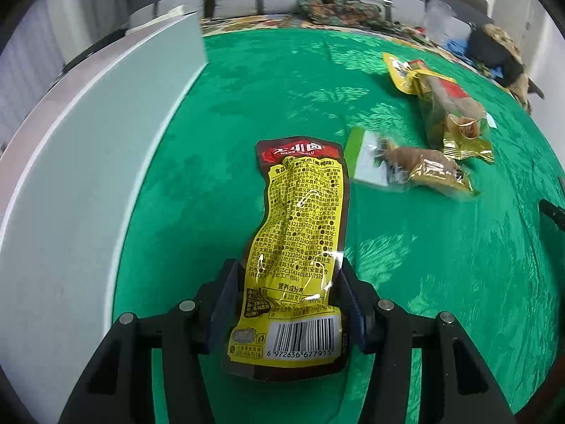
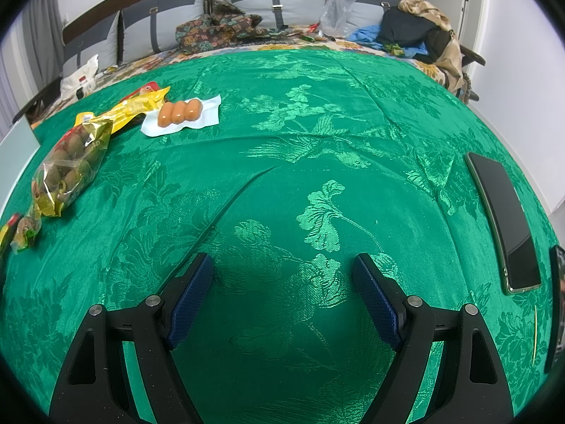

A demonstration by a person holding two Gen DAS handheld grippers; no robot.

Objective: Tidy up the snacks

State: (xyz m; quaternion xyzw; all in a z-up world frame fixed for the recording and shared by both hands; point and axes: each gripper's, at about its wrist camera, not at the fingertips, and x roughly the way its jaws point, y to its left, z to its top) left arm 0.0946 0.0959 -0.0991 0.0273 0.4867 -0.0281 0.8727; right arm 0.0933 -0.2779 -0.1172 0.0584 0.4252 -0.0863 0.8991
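My left gripper [image 1: 287, 275] is shut on a long yellow snack packet [image 1: 300, 233] with a red top and a barcode, held above the green tablecloth [image 1: 247, 106]. Other snack packs lie at the right of the left wrist view: a small brown pack [image 1: 420, 168] and a gold bag [image 1: 455, 116]. My right gripper [image 2: 282, 272] is open and empty above the cloth. In the right wrist view a gold bag of green fruits [image 2: 70, 162], a yellow packet [image 2: 137, 106] and a clear pack of three orange sausages [image 2: 182, 113] lie at the far left.
A white box wall [image 1: 88, 162] stands at the left of the left wrist view. A black phone [image 2: 501, 219] lies at the right edge of the table. A bench with cushions, clothes and bags [image 2: 416, 28] runs behind the table.
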